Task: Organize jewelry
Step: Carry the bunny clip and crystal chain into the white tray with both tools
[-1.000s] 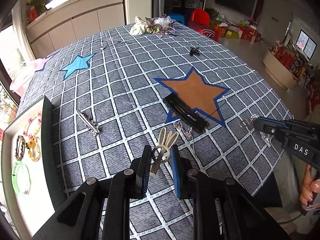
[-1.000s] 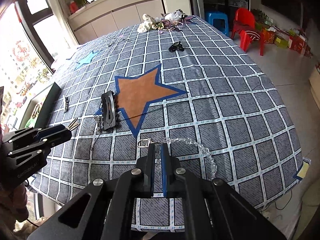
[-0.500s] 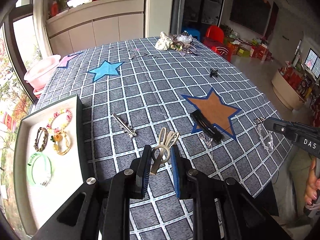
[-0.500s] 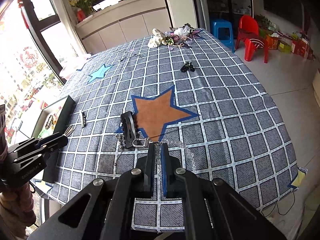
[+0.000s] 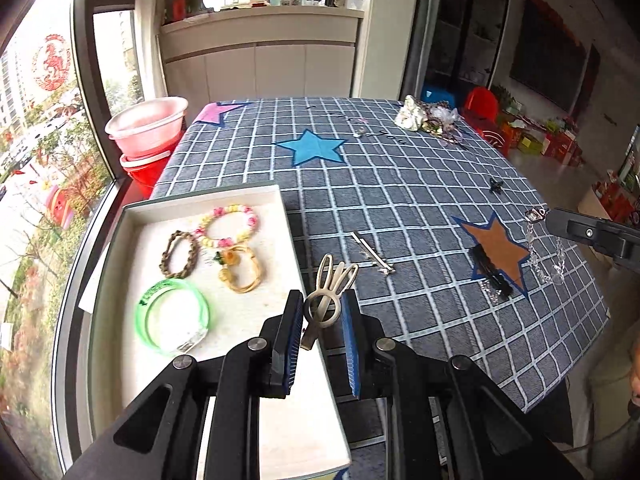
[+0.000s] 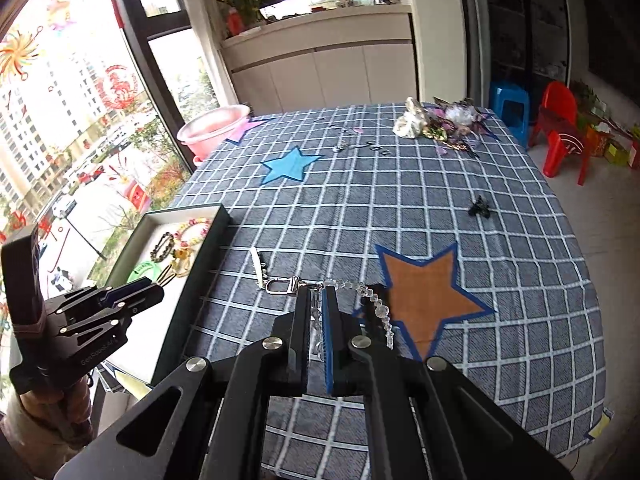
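Gold bunny-ear hair clip [image 5: 329, 295] clamped in left tool [image 5: 322, 318], pitched steeply down, over the right rim of the white tray [image 5: 288, 432] holding bracelets [image 5: 224, 228] at the counter's [image 5: 400, 192] near-left edge. Right tool [image 6: 316, 312], equally pitched, pinched together on a clear bead chain [image 6: 374, 300] with silver clasp [image 6: 282, 285], dangling above the checked cloth near the orange star [image 6: 428, 300].

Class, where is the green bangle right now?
Left wrist view: the green bangle lies in the white tray, lower left, below the brown braided bracelet.
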`<state>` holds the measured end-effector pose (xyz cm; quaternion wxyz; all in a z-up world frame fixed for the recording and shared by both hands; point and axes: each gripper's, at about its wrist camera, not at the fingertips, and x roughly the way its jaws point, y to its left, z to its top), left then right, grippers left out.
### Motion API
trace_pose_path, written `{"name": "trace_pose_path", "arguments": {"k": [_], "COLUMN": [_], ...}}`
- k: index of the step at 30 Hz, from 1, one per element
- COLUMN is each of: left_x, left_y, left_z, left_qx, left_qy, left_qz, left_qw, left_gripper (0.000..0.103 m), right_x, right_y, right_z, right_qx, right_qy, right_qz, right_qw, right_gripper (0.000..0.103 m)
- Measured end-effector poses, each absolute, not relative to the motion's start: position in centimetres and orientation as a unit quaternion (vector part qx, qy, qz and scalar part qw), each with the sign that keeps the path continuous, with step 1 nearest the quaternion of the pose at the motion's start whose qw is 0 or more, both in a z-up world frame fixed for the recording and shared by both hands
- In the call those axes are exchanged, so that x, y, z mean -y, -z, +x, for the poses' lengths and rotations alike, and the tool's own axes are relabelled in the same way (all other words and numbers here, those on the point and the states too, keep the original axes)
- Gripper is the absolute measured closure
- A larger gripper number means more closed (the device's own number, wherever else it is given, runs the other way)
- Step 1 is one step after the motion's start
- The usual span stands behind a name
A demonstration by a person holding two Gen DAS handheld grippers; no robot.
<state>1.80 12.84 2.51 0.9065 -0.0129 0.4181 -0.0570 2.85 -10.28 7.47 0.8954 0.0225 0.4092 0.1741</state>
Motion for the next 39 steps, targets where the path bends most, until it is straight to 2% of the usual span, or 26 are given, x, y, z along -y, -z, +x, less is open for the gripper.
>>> {"name": "trace_pose_path", "arguments": {"k": [11,20,39], "left_x": [-21.4,-24.7,-24.9], "left_y": [-0.4,2.1,4.9], "left_z": [-0.3,-1.0,0.2], "left_qx": [-0.432,-0.448,-0.476], "left_qy": [-0.028,-0.061,-0.078], "left_qz": [-0.052,-0.073,-0.055], "left_qw": [0.900,0.889,0.874], "left_gripper": [0.076,0.076,0.076], "right_x": [-2.0,-9.9,-14.3], "right_y": [-7.1,-4.3,3.3], "right_z": [4.7,5.0,6.2], "right_qx": [-0.406,-0.425,-0.501], "right_qy": [-0.279,-0.331,-0.341], "right_qz": [-0.031,-0.075,-0.105], "right_qw": [0.869,0.839,0.788], "right_gripper": [0.097,0.097,0.097]}}
